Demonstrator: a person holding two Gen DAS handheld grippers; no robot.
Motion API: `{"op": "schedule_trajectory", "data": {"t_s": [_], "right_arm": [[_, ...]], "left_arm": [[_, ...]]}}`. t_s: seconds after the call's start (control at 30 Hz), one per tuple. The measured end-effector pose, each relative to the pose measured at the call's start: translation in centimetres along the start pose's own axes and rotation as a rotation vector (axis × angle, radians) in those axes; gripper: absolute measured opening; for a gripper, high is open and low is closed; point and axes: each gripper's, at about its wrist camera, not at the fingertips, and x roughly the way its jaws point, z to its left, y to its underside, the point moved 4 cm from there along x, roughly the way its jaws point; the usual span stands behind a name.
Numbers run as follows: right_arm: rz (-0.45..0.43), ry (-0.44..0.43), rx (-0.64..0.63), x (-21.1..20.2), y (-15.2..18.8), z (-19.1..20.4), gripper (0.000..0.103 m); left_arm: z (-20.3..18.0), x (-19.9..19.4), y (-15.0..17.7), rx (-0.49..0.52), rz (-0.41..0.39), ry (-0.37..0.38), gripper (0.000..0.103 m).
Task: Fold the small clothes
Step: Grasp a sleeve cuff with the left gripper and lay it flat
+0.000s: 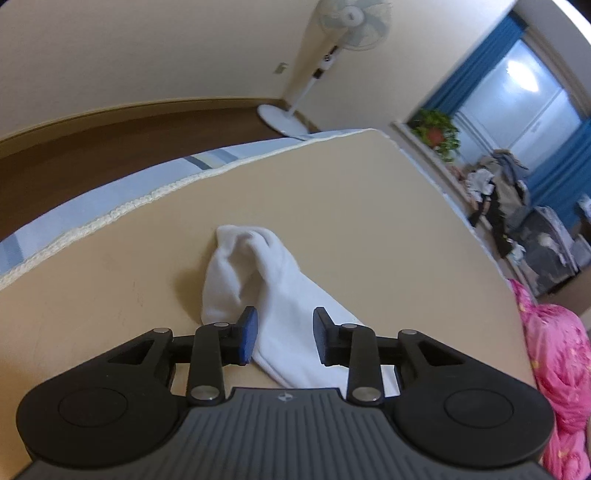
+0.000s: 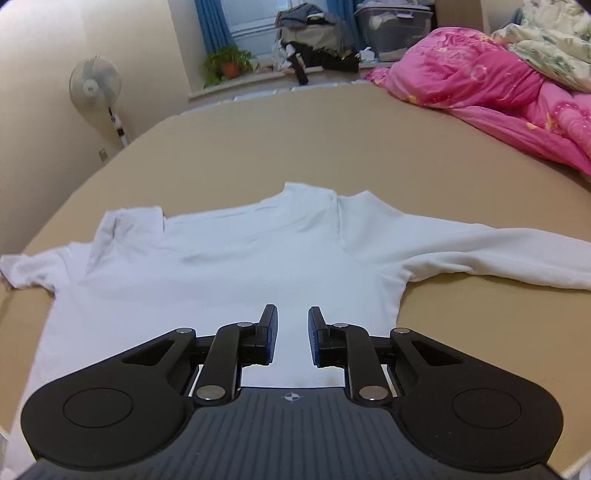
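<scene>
A white long-sleeved shirt (image 2: 221, 258) lies spread flat on a tan board (image 2: 295, 140), collar at the far side and its right sleeve (image 2: 498, 258) stretched out to the right. My right gripper (image 2: 293, 315) hovers over the shirt's lower body, its blue pads a little apart with nothing pinched between them. In the left wrist view the bunched, folded-over end of a white sleeve (image 1: 258, 266) rests on the board (image 1: 351, 203). My left gripper (image 1: 284, 317) stands open astride this sleeve, and the cloth lies loose in the gap.
A pink quilt (image 2: 480, 81) is heaped at the board's far right and also shows as the pink quilt (image 1: 554, 350). A standing fan (image 2: 94, 85), a potted plant (image 2: 229, 64) and piled clothes (image 2: 314, 33) stand beyond the far edge. The board's left edge (image 1: 147, 199) drops to a striped sheet.
</scene>
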Motion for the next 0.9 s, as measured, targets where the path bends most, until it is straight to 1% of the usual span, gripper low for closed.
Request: {"op": "schedule_trajectory", "data": {"t_s": [0.07, 0.17, 0.27, 0.33, 0.37, 0.4, 0.47, 0.5, 0.53, 0.57, 0.6, 0.67, 0.7, 0.73, 0.77, 0.87, 0.9], "right_arm": [[0.017, 0.007, -0.01, 0.7, 0.4, 0.4, 0.019], [0.025, 0.024, -0.024, 1.0, 0.5, 0.4, 0.019], [0.033, 0.038, -0.021, 1.3, 0.7, 0.2, 0.019], [0.036, 0.045, -0.028, 1.5, 0.8, 0.2, 0.019], [0.038, 0.046, -0.034, 1.6, 0.9, 0.3, 0.019], [0.039, 0.047, -0.04, 1.7, 1.0, 0.4, 0.019], [0.046, 0.048, -0.056, 1.8, 1.2, 0.6, 0.019], [0.049, 0.049, -0.064, 1.9, 1.3, 0.7, 0.019], [0.051, 0.049, -0.074, 2.0, 1.3, 0.9, 0.019], [0.051, 0.049, -0.082, 2.0, 1.3, 1.0, 0.019], [0.05, 0.049, -0.086, 2.1, 1.3, 1.1, 0.019], [0.053, 0.051, -0.089, 2.2, 1.3, 1.1, 0.019], [0.055, 0.052, -0.09, 2.3, 1.3, 1.2, 0.019], [0.056, 0.053, -0.091, 2.3, 1.3, 1.2, 0.019], [0.058, 0.053, -0.09, 2.4, 1.4, 1.2, 0.019], [0.06, 0.052, -0.088, 2.4, 1.4, 1.3, 0.019], [0.061, 0.052, -0.087, 2.4, 1.4, 1.4, 0.019]], "left_arm": [[0.6, 1.6, -0.7, -0.011, -0.01, -0.019, 0.035], [1.2, 3.8, -1.4, -0.042, 0.01, 0.003, 0.035], [2.0, 6.3, -2.3, -0.084, 0.033, 0.022, 0.039], [2.9, 7.2, -3.0, -0.117, 0.035, 0.027, 0.036], [3.3, 7.1, -3.4, -0.124, 0.017, 0.018, 0.019], [3.7, 6.5, -4.1, -0.126, -0.02, 0.003, 0.005], [4.7, 3.7, -5.7, -0.153, -0.159, -0.011, 0.005], [5.2, 2.1, -6.2, -0.166, -0.217, 0.012, 0.006], [5.7, 1.2, -6.3, -0.168, -0.247, 0.026, 0.008], [6.2, 0.8, -6.2, -0.171, -0.254, 0.013, 0.01], [6.8, 0.9, -5.8, -0.178, -0.239, -0.018, 0.01], [8.4, 1.9, -4.8, -0.207, -0.152, -0.075, 0.01], [9.4, 2.6, -4.3, -0.233, -0.096, -0.114, 0.012], [10.3, 3.2, -4.0, -0.26, -0.057, -0.132, 0.012], [11.2, 3.6, -3.7, -0.302, -0.032, -0.131, 0.012], [13.4, 3.8, -3.5, -0.41, -0.02, -0.099, 0.026], [13.8, 3.8, -3.5, -0.432, -0.025, -0.086, 0.026]]}}
